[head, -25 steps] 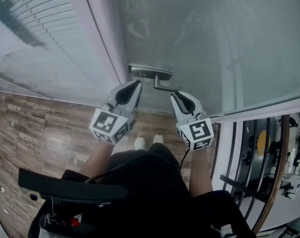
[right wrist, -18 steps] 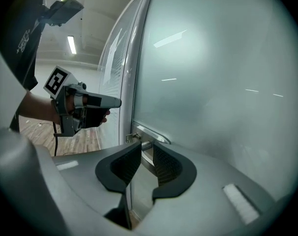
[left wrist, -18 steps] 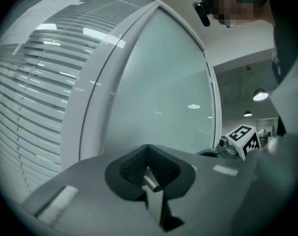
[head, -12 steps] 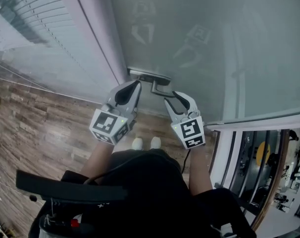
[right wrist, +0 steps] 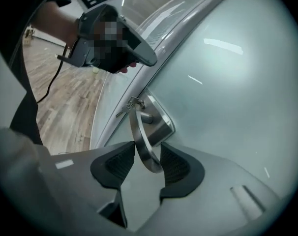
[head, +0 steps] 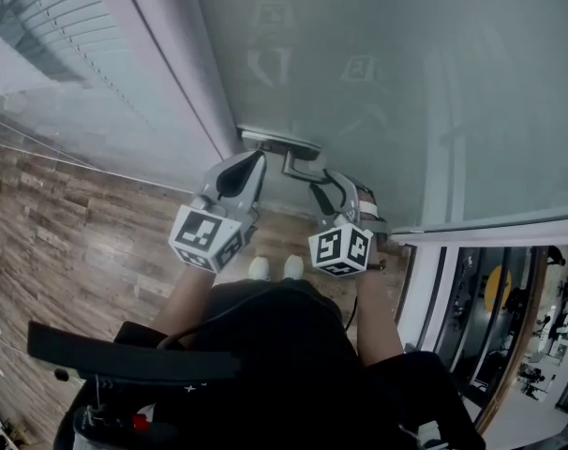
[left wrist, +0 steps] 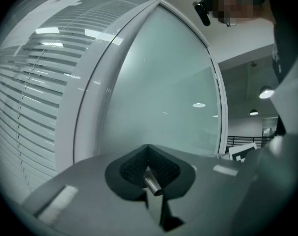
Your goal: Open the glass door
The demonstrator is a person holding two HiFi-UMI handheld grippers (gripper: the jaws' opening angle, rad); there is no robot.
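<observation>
The glass door (head: 406, 82) is standing directly ahead of you, filling the far and right part of the head view. Its lever handle (right wrist: 141, 141) is sitting on a metal plate (head: 279, 142) at the door's left edge, just beside the white frame (head: 162, 54). Your right gripper (head: 329, 184) is reaching in from the near side. Its fingers have just been opening and are standing apart with the lever between them. Your left gripper (head: 254, 160) is hovering just left of the plate, fingers together. Blinds (head: 40, 26) are hanging far left, and a wood floor (head: 78, 223) is showing near left.
</observation>
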